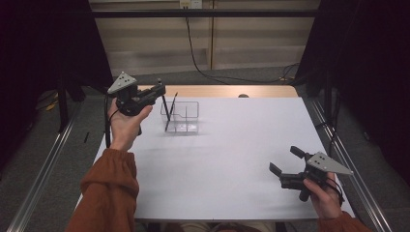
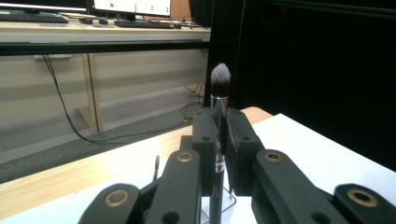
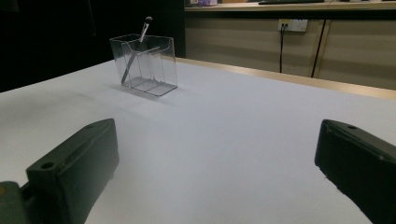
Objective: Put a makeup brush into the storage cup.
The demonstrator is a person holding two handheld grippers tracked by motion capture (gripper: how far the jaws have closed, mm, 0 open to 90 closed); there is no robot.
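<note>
White table point(image 1: 232, 159); left gripper point(image 1: 157, 91) raised, fingers around brush point(image 2: 220, 84)

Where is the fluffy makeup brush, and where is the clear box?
makeup brush point(image 2: 220, 79), left gripper view, on its bristle head.
clear box point(image 3: 159, 60), right gripper view, on its front wall.
</note>
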